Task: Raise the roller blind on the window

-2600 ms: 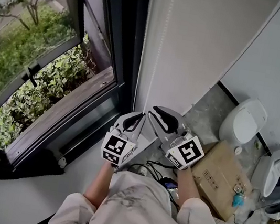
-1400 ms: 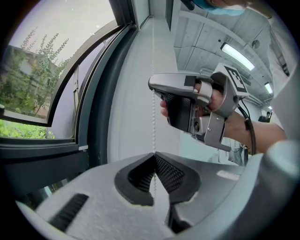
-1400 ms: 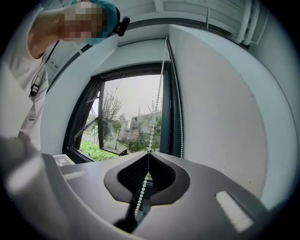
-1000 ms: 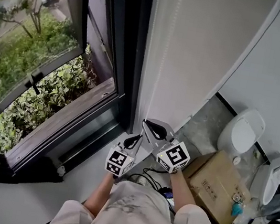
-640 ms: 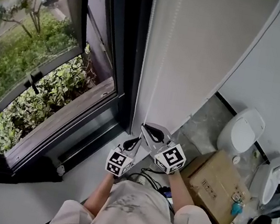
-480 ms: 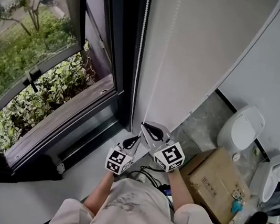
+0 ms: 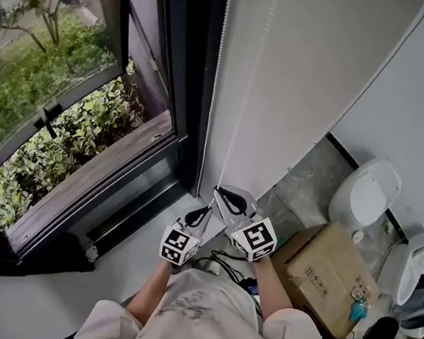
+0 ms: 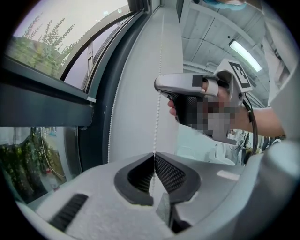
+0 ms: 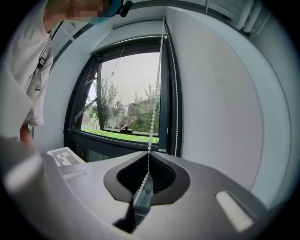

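A white bead chain (image 7: 245, 90) hangs down the white wall beside the dark window frame (image 7: 183, 79). In the head view my left gripper (image 7: 197, 217) is low by the sill, and my right gripper (image 7: 224, 195) is just above and to its right. In the left gripper view the jaws (image 8: 153, 154) are shut on the bead chain (image 8: 158, 108), with the right gripper (image 8: 197, 93) higher on the same strand. My right gripper (image 9: 148, 157) is shut on the bead chain (image 9: 152, 112); a second strand (image 9: 176, 117) hangs free beside it. The blind's fabric is not in view.
An open window sash (image 7: 53, 110) looks out on green bushes. A cardboard box (image 7: 324, 268) lies on the floor at right, with white toilets (image 7: 365, 194) behind it. Cables (image 7: 228, 266) trail by my legs. A person's shoe (image 7: 380, 330) shows at bottom right.
Both grippers have come down the chain and closer together since 2.6 s ago. They have hardly moved over the last half second.
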Tool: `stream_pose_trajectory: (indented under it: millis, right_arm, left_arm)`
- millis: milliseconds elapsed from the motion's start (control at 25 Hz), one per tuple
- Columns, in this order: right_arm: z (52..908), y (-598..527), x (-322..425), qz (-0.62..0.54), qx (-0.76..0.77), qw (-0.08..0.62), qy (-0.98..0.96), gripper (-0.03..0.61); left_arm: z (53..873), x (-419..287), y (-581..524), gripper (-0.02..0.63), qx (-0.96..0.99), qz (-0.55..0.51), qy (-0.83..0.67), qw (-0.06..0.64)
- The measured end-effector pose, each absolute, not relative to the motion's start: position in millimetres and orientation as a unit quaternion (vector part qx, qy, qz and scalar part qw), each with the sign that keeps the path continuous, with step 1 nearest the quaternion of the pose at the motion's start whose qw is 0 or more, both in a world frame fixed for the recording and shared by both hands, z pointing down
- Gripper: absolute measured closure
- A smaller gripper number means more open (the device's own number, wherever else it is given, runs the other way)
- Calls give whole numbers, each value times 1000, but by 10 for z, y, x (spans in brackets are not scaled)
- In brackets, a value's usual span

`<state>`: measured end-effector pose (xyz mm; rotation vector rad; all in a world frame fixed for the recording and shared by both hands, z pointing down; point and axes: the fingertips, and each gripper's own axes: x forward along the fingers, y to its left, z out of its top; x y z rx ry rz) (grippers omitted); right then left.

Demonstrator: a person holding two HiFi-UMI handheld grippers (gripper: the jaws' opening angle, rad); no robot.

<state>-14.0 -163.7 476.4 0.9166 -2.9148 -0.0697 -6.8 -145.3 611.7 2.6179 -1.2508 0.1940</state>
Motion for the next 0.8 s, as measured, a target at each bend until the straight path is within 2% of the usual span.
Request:
stream_pose_trajectory:
  millis: [440, 800]
  right_arm:
    - [4783, -1614, 7, -37, 343, 48, -938, 555]
    - [4688, -1628, 208, -44, 376, 44, -924, 486]
  left_arm:
    - [5960, -238, -1362, 583, 887, 59, -442, 120]
    - [5581, -359, -1396, 580, 885, 29, -451, 107]
